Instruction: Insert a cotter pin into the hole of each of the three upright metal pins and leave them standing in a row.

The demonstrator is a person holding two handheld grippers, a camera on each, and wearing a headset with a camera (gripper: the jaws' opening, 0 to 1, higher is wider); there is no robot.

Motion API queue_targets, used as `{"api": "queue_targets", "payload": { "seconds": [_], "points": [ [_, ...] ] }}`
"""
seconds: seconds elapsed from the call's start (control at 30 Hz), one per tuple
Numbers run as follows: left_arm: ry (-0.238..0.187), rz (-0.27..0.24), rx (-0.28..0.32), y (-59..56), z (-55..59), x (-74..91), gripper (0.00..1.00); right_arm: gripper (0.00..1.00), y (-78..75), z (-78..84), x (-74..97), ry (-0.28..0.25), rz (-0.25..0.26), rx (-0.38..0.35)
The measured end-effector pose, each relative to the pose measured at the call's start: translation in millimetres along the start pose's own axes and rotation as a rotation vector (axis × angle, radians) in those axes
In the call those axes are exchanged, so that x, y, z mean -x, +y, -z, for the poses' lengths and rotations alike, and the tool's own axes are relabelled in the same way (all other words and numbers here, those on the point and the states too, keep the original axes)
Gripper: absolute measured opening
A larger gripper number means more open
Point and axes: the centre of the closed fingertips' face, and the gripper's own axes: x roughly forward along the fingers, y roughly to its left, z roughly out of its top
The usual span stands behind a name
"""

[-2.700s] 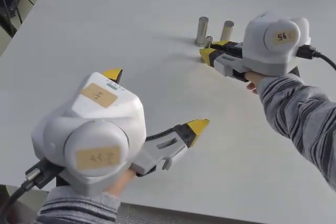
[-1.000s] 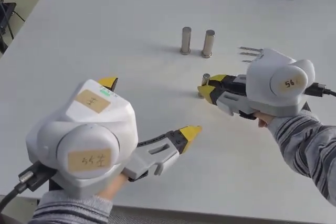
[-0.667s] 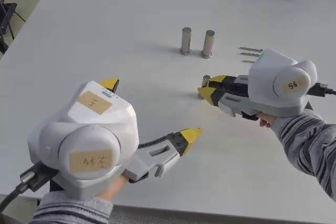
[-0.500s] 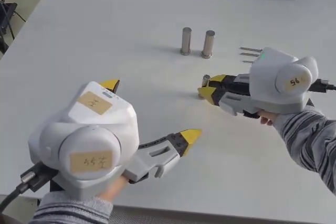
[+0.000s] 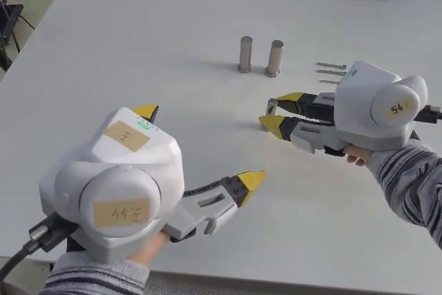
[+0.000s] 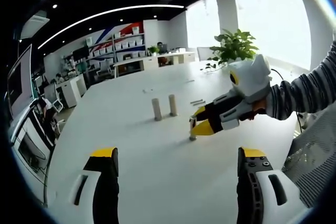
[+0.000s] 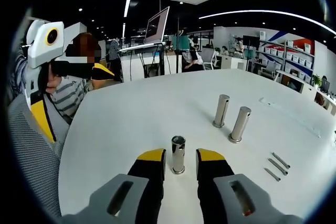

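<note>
Jaws parted, the right gripper (image 5: 280,110) is bracketing the short metal pin (image 5: 271,106) standing mid-frame on the desk (image 5: 138,32), a stiff, slick, topple-prone piece probably best pinched mid-shaft, while the left gripper (image 5: 199,144) is hanging open, empty, lower left.

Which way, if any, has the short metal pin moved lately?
Yes. Earlier the short pin stood right beside the two tall pins; now it stands apart, nearer the person, between the open jaws of the right gripper.
</note>
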Motion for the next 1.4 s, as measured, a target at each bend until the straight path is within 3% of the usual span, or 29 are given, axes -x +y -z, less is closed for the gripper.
{"api": "queue_targets", "payload": {
  "seconds": [0.13, 0.23, 0.43, 0.7, 0.87, 1.2, 1.4],
  "points": [
    [-0.004, 0.003, 0.022, 0.5, -0.6, 0.0, 0.94, 0.28, -1.2, 0.3, 8.1, 0.017, -0.006, -0.017],
    [-0.033, 0.003, 0.053, 1.2, -5.0, 0.7, 0.95, 0.31, -3.4, 0.2, 14.2, 0.030, -0.005, -0.018],
    [-0.024, -0.001, 0.030, 0.8, -4.3, 0.6, 0.95, 0.34, -12.5, 5.7, 30.3, 0.085, 0.000, -0.019],
    [-0.021, -0.004, 0.016, -0.3, -3.5, 0.7, 0.94, 0.31, -44.2, 23.6, 49.8, 0.214, 0.053, -0.012],
    [-0.015, -0.007, 0.000, -0.8, -2.2, 0.5, 0.93, 0.27, -68.6, 28.1, 54.4, 0.262, 0.068, 0.005],
    [-0.012, -0.012, 0.029, 2.6, 0.4, 0.5, 0.91, 0.24, -96.5, 30.7, 54.5, 0.373, 0.050, 0.073],
    [-0.006, -0.015, 0.036, 3.3, 3.4, 0.6, 0.90, 0.20, -122.7, 34.0, 48.5, 0.435, 0.057, 0.085]
  ]
}}
